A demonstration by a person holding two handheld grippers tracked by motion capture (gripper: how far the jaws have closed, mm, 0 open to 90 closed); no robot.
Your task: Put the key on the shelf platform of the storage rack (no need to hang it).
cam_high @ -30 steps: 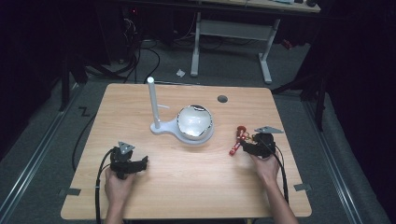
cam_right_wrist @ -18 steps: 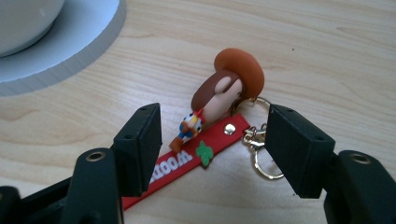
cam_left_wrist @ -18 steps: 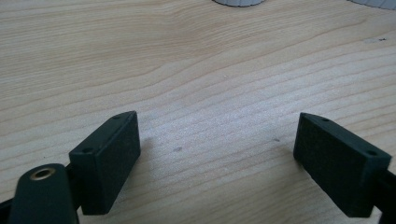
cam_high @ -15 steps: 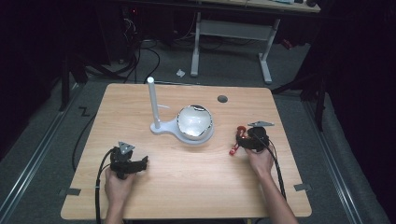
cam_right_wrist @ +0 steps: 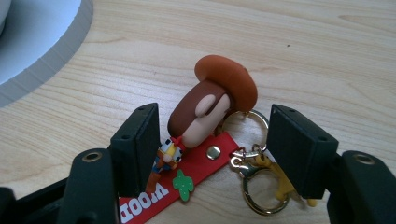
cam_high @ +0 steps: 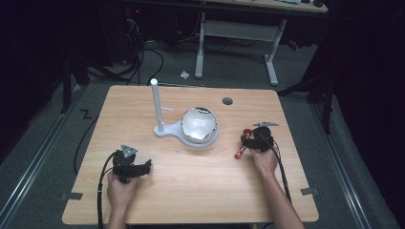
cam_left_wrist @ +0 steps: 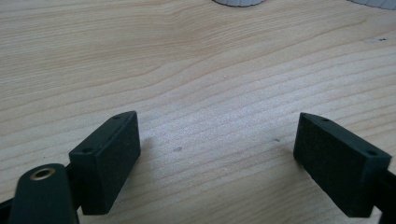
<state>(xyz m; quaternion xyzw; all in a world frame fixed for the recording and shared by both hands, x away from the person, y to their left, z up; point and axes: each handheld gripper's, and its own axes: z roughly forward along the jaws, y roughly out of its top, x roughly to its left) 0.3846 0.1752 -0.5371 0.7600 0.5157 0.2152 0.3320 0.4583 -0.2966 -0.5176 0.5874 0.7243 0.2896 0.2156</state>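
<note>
A keychain (cam_right_wrist: pixel 205 112) lies on the wooden table (cam_high: pixel 200 186): a cowboy figure in a brown hat, a red strap (cam_right_wrist: pixel 196 168) and gold key rings (cam_right_wrist: pixel 254 186). My right gripper (cam_right_wrist: pixel 215 114) is low over it and open. Its jaws have just been opening, with the figure lying between them and close to the left pad. In the high view the keychain (cam_high: pixel 240 149) is at the table's right, just left of the right gripper (cam_high: pixel 248 139). My left gripper (cam_high: pixel 145 167) rests at the front left, open, with bare wood between its jaws (cam_left_wrist: pixel 218 119).
A white stand with an upright post (cam_high: pixel 155 102) and a round bowl (cam_high: pixel 199 124) sits mid-table; its base edge (cam_right_wrist: pixel 42 32) lies just beyond the keychain. A dark round hole (cam_high: pixel 228 101) marks the far edge. Cables trail from both grippers toward the front.
My right hand has shifted left and sunk toward the table, with its gripper over the keychain. The left hand and the stand have stayed put.
</note>
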